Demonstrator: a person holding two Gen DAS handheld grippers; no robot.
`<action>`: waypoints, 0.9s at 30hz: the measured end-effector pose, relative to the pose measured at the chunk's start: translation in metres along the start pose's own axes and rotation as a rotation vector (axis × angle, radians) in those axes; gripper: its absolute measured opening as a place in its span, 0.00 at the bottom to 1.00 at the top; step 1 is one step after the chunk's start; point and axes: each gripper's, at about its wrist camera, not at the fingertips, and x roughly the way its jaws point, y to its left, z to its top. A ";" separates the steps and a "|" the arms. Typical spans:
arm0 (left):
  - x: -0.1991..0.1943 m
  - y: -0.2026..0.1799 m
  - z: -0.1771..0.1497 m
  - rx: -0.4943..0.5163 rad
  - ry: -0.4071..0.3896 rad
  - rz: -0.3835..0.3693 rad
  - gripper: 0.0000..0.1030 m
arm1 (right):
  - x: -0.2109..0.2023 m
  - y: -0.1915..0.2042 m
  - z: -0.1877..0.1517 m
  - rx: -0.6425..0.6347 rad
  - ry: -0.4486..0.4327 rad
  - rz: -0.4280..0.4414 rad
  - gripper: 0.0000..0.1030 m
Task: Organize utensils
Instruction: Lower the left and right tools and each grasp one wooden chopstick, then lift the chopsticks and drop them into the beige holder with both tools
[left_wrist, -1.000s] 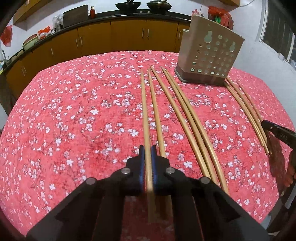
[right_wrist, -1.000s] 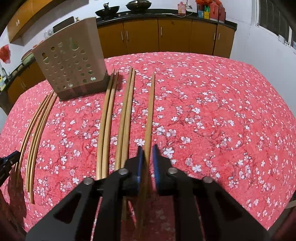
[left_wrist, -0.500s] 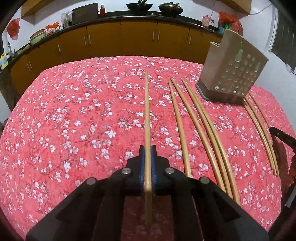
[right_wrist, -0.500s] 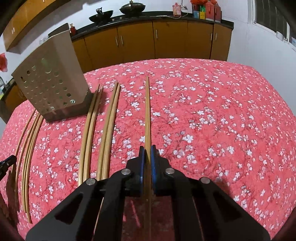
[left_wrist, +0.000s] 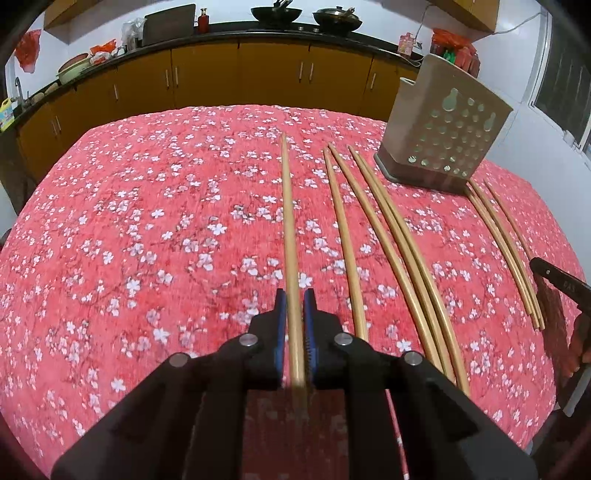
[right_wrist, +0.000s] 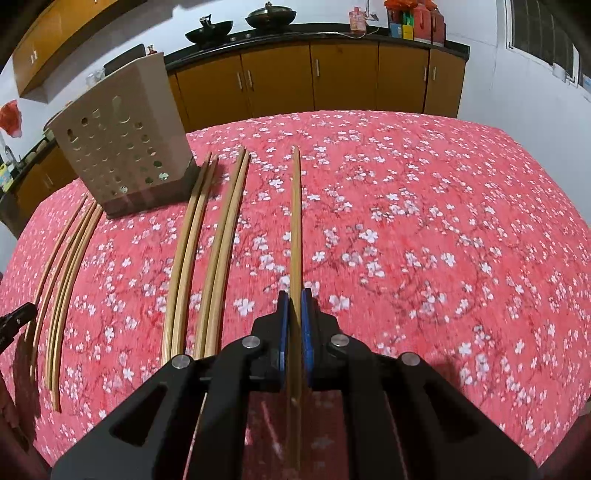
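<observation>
In the left wrist view my left gripper (left_wrist: 293, 295) has a bamboo chopstick (left_wrist: 288, 229) between its blue pads; the jaws are opening and thin gaps show on both sides of the stick. To its right on the cloth lie a single chopstick (left_wrist: 343, 243), a pair (left_wrist: 402, 240) and a further bundle (left_wrist: 502, 236). In the right wrist view my right gripper (right_wrist: 294, 295) is shut on another chopstick (right_wrist: 295, 221). Left of it lie two pairs (right_wrist: 192, 229) (right_wrist: 225, 229) and a bundle (right_wrist: 66, 251). A beige perforated holder (left_wrist: 443, 129) (right_wrist: 122, 140) stands upright at the back.
A red floral cloth (left_wrist: 147, 221) covers the table. Orange cabinets (right_wrist: 332, 81) with pans on the counter run behind it. A white wall with a window (right_wrist: 546, 37) is on the right. The other gripper's tip shows at the view edges (left_wrist: 554, 280) (right_wrist: 18, 317).
Each held chopstick has been drawn sideways away from its neighbours: the left one leftward, the right one rightward. The left pads now stand slightly wider around their stick.
</observation>
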 end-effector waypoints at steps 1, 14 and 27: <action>-0.002 0.000 -0.002 0.004 -0.002 0.004 0.12 | -0.001 0.000 -0.001 -0.002 -0.001 -0.001 0.08; -0.016 0.002 -0.005 0.018 -0.013 0.030 0.08 | -0.029 -0.004 0.006 0.015 -0.092 0.004 0.07; -0.103 0.006 0.061 0.004 -0.302 -0.005 0.07 | -0.110 -0.017 0.057 0.037 -0.369 0.008 0.07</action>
